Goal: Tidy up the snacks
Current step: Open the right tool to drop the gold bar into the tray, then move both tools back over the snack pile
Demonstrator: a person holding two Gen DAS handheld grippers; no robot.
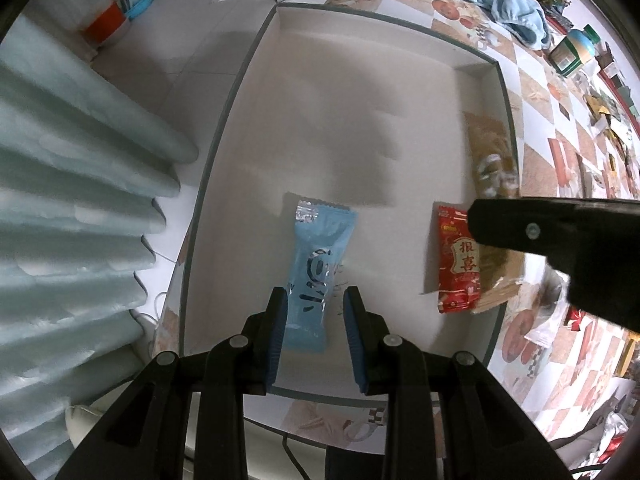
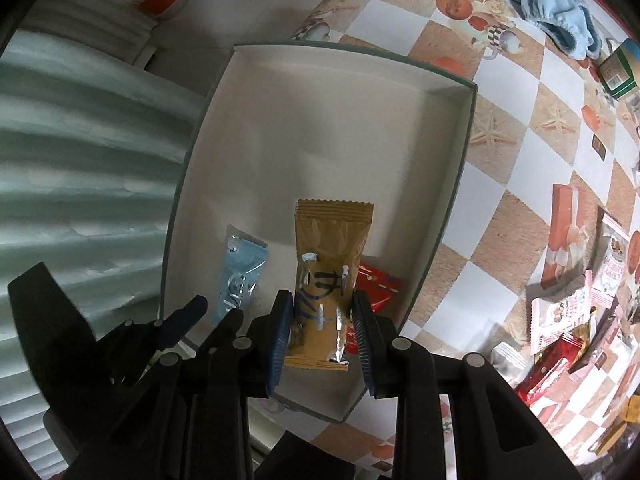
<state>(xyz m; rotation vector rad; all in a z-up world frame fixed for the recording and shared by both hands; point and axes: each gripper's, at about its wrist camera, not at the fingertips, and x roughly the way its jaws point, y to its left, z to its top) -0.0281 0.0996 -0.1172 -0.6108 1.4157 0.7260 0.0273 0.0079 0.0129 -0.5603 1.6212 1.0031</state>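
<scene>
Left claw (image 1: 316,312) narrowly open around the blue packet (image 1: 316,276) in the box (image 1: 224,160); right claw (image 2: 322,320) grips the brown packet (image 2: 326,276), red packet (image 1: 456,264) beside.

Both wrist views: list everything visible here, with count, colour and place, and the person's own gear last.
box: one, white inside with a dark rim, on the table's edge
blue snack packet: one, light blue, on the box floor between the left tongs' pads
brown snack packet: one, tan, upright between the right tongs' pads over the box
red snack packet: one, red with gold print, lying in the box by its right wall
tablecloth: one, white and tan checks
towel: one, pale blue, far end of the table
loose snack packets: several, red, pink and white, on the table right of the box
curtain: one, pale green, left of the box
left tongs: black with blue pads
right tongs: black with blue pads
</scene>
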